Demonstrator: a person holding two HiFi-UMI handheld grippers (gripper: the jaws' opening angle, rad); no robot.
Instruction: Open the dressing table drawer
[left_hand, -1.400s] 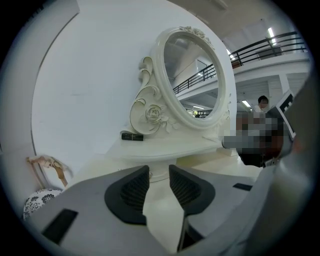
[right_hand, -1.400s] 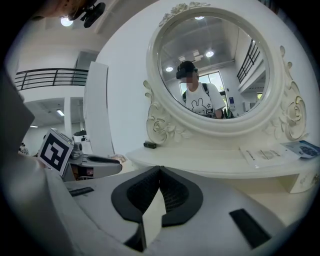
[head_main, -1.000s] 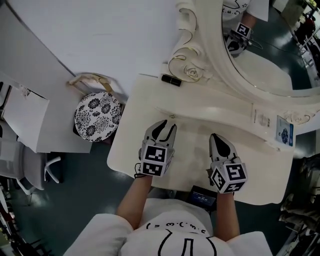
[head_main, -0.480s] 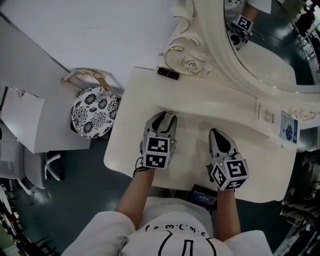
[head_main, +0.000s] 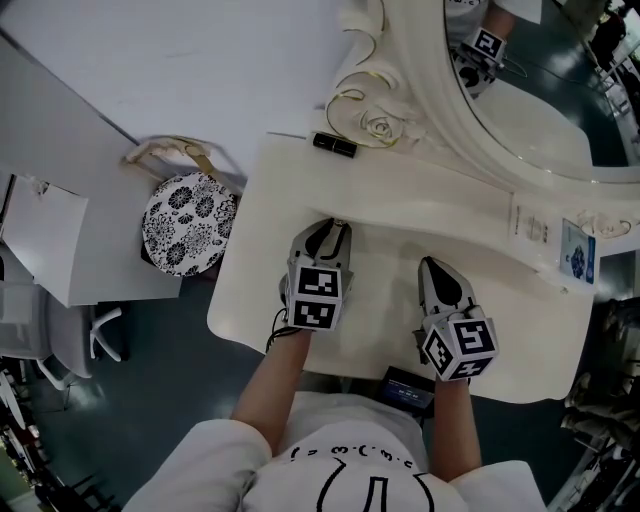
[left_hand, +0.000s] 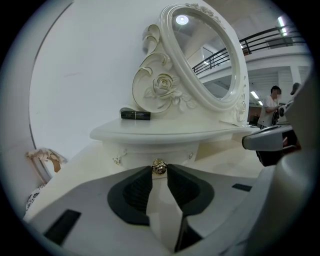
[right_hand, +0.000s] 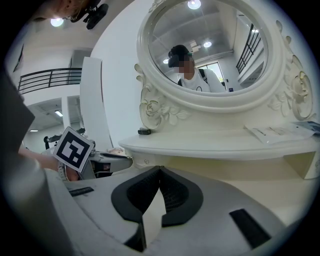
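Note:
The cream dressing table (head_main: 262, 290) has a raised shelf (head_main: 430, 195) with a small drawer (left_hand: 155, 151) under it. The drawer's gold knob (left_hand: 159, 168) sits between the tips of my left gripper (left_hand: 159, 172), whose jaws have just been closing and now touch the knob on both sides. In the head view the left gripper (head_main: 333, 230) points at the shelf's front. My right gripper (head_main: 437, 266) rests over the tabletop to the right, apart from the shelf. In its own view the right gripper (right_hand: 159, 170) is shut with nothing in it.
A black tube (head_main: 334, 145) lies on the shelf's left end below the carved oval mirror (head_main: 540, 100). A leaflet (head_main: 527, 228) and a card (head_main: 574, 255) lie at the shelf's right. A floral-topped stool (head_main: 190, 222) stands left of the table.
My left gripper has edged forward to the shelf front, and its jaws have narrowed around the gold knob. The right gripper has stayed where it was.

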